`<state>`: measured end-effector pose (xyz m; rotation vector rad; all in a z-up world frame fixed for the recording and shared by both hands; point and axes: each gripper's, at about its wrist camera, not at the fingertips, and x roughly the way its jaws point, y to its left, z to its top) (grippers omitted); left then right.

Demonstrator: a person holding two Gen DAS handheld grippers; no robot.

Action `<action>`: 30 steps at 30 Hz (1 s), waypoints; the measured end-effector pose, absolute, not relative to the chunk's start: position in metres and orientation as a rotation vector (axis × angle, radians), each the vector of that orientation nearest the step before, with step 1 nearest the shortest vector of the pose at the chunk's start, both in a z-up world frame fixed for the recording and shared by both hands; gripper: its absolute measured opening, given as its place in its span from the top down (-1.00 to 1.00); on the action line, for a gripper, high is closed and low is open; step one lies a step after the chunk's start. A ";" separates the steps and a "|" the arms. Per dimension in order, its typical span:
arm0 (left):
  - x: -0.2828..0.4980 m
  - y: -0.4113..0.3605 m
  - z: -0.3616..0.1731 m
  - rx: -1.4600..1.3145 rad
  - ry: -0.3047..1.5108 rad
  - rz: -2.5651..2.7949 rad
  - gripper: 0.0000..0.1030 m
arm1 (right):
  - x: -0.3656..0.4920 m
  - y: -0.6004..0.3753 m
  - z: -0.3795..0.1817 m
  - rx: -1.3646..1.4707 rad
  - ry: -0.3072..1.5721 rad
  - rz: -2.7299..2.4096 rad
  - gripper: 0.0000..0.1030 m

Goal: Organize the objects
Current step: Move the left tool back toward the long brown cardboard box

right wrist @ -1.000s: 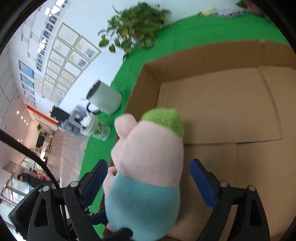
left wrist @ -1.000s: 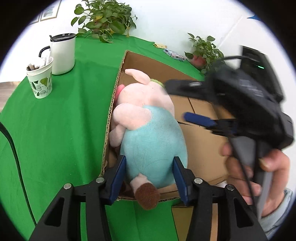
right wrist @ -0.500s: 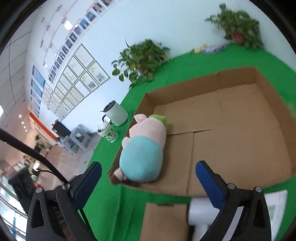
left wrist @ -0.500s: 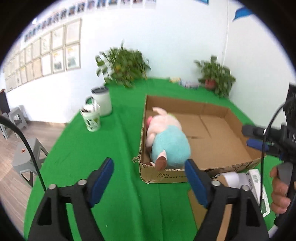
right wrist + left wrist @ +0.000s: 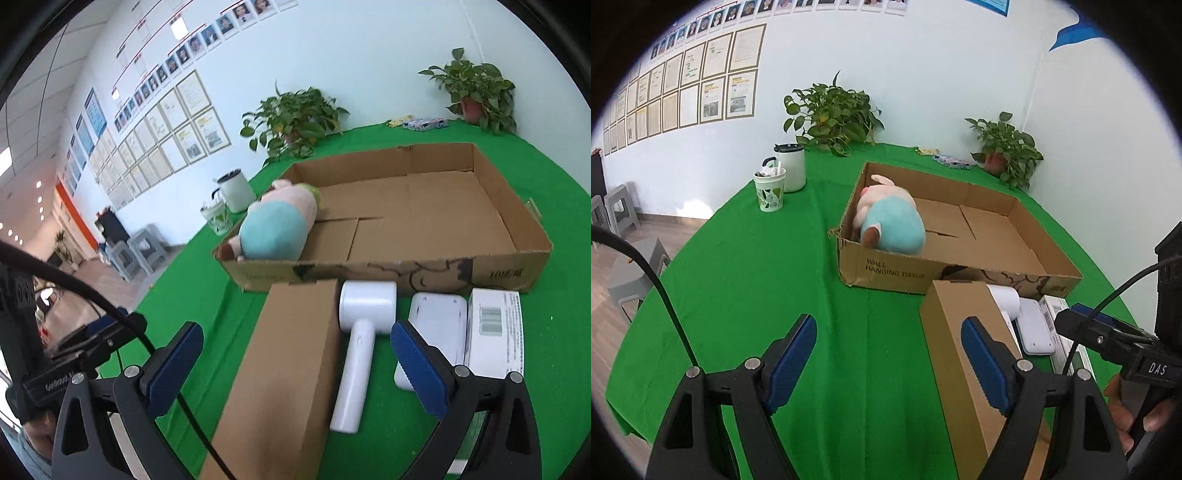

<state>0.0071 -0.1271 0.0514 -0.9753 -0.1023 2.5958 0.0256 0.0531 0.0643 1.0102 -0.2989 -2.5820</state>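
A pink plush pig in a teal shirt [image 5: 892, 223] [image 5: 277, 229] lies in the left end of a shallow open cardboard box [image 5: 1049, 273] [image 5: 517, 236] on the green table. In front of the box lie a long brown carton [image 5: 964, 332] [image 5: 291, 365], a white hammer-shaped device [image 5: 360, 328], a flat white device [image 5: 437, 328] and a white labelled box [image 5: 495, 328]. My left gripper [image 5: 888, 362] is open and empty above the cloth, left of the carton. My right gripper [image 5: 295, 369] is open and empty over the carton and white device.
A white mug [image 5: 792, 168] and a leaf-print paper cup [image 5: 770, 192] stand at the table's left. Potted plants [image 5: 831, 114] [image 5: 1006, 151] stand along the back wall. Grey stools [image 5: 631, 266] stand on the floor to the left.
Both grippers let go of the plush pig, opened wide and pulled back and up from the box. The pig now lies in the box, and the items in front of it have come into view.
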 end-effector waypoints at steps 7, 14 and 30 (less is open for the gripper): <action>0.017 -0.117 0.044 -1.004 -0.126 2.522 -0.56 | 0.039 0.055 0.058 1.020 -0.260 -2.593 -0.98; 0.028 -0.111 0.042 -1.002 -0.125 2.490 -0.44 | 0.070 0.055 0.053 1.020 -0.196 -2.603 -0.98; 0.046 -0.091 0.064 -0.836 -0.030 2.529 0.63 | 0.089 0.074 0.069 0.963 -0.056 -2.800 0.19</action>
